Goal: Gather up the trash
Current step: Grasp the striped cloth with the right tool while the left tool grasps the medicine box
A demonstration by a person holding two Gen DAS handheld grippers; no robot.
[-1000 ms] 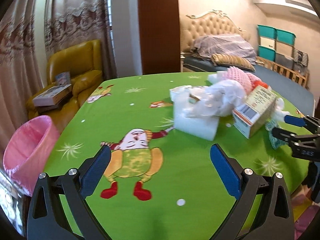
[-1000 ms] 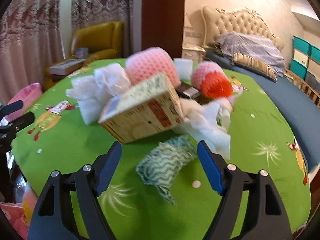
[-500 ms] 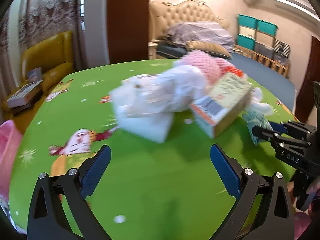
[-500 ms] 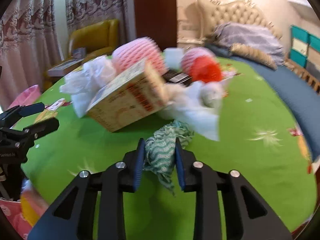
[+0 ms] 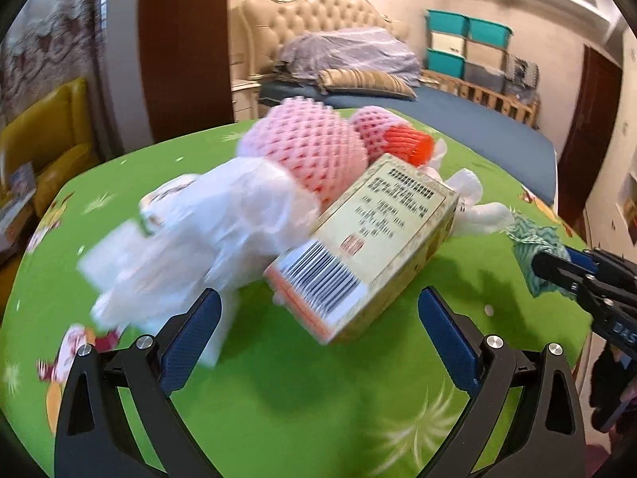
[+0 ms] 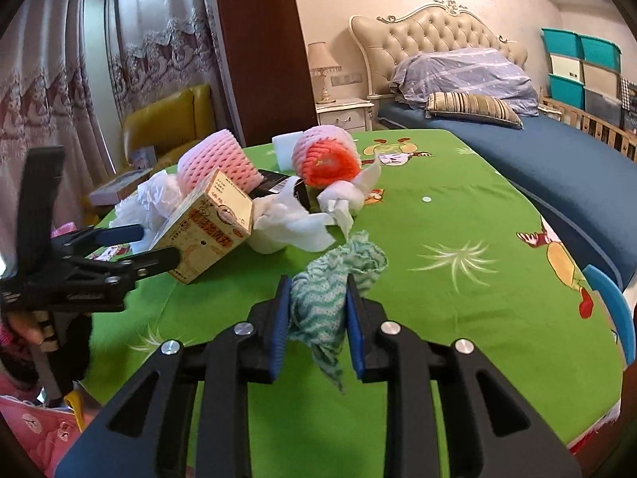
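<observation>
My right gripper [image 6: 316, 310] is clamped on the green-and-white crumpled cloth [image 6: 338, 279], both blue pads pressing its sides; a loose tail of it hangs below the jaws, above the green tablecloth [image 6: 458, 318]. My left gripper [image 5: 318, 338] stands wide open, nothing between its pads, pointed at the trash pile.

Containers: the printed carton [image 5: 370, 247] lies tilted on its side, barcode end toward my left gripper, and appears closed; its contents cannot be told. A pink bin liner [image 6: 36, 434] shows at the lower left corner of the right wrist view, below the table edge; what it holds is unclear.

Trash pile, mid-table: white plastic bag [image 5: 207, 231] touching the carton's left side; pink foam net [image 5: 306, 151] behind both; a second foam net with an orange core [image 6: 328, 159] further back; crumpled white tissue [image 6: 290, 223] between the carton and the cloth.

Edges and room: the near part of the tablecloth in front of both grippers is bare. The table's right edge runs close beside a blue bed [image 6: 557, 167]; on the left, a yellow armchair [image 6: 167, 127] stands beyond the edge.
</observation>
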